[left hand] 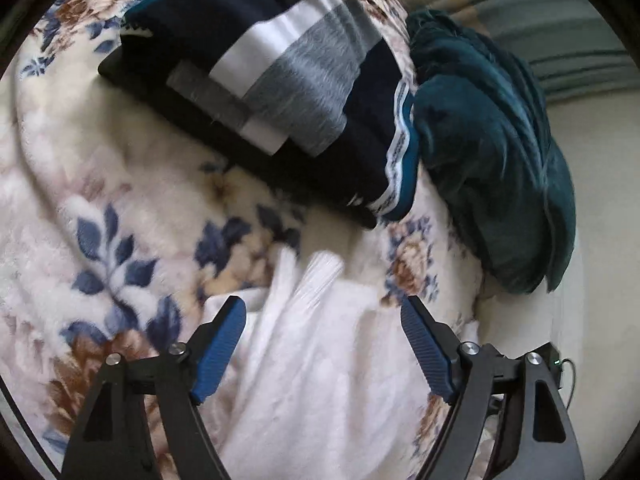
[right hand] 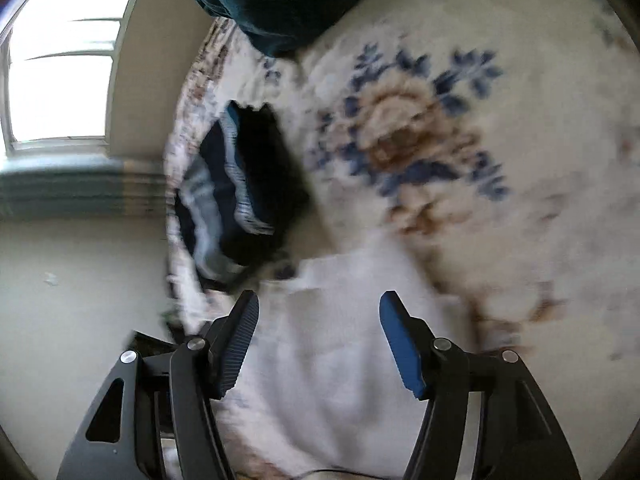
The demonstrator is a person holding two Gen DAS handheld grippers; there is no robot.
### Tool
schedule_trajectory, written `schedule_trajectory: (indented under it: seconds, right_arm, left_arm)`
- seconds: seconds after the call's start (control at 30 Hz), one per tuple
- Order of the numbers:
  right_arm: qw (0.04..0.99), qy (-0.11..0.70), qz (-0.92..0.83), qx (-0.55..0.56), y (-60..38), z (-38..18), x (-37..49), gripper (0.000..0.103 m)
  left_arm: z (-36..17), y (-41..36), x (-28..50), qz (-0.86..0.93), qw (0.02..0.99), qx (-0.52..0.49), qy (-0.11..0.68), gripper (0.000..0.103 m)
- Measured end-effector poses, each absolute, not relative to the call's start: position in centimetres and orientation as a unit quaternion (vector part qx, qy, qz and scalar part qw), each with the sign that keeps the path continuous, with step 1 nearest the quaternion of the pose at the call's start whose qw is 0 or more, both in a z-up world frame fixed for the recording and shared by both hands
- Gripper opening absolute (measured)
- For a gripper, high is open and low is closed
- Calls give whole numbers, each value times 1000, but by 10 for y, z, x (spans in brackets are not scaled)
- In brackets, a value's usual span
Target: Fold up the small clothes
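Blown-out window (right hand: 60, 60) daylight; motion blur, fisheye-warped edges.

My left gripper (left hand: 322, 312) has its jaws spread wide, the blue ribbed pads (left hand: 218, 354) facing each other across a broad gap with nothing pinched between them. My right gripper (right hand: 318, 306) is spread just as wide, its blue pads (right hand: 402, 354) apart and gripping nothing. Both point forward and downward, black linkage arms and silver pivot bolts showing at the bottom of each view.
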State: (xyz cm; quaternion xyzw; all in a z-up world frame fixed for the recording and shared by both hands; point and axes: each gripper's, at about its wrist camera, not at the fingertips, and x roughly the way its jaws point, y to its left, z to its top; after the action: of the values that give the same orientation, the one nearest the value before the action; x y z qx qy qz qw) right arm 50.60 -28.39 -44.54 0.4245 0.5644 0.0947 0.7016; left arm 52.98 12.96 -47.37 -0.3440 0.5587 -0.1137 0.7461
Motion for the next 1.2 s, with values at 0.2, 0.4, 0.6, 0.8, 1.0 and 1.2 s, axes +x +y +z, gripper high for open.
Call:
schedule_trajectory:
  seconds: [0.2, 0.4, 0.6, 0.8, 1.0, 1.2]
  right_arm:
    - [680, 632, 62, 365, -274, -501, 507, 65]
    - [731, 592, 58, 336, -262, -493, 515, 9]
    - [747, 595, 13, 295, -264, -494, 519, 8]
    - [721, 628, 39, 292, -262, -502, 531, 14]
    - [722, 627, 59, 285, -269, -493, 538, 48]
    - [677, 645, 112, 336, -260, -525, 558, 36]
  left_arm:
    - [-501, 84, 553, -146, 745, -199, 620, 77]
    - [-486, 87, 561, -140, 791, -155, 575, 9]
    - [-520, 124, 576, -86, 770, -190, 603, 8]
    - [-494, 138, 571, -126, 751, -286, 582, 69]
    - [-493, 93, 588, -167, 740, -240, 606, 91]
    - [-509, 47, 591, -169, 766, -94, 613, 12]
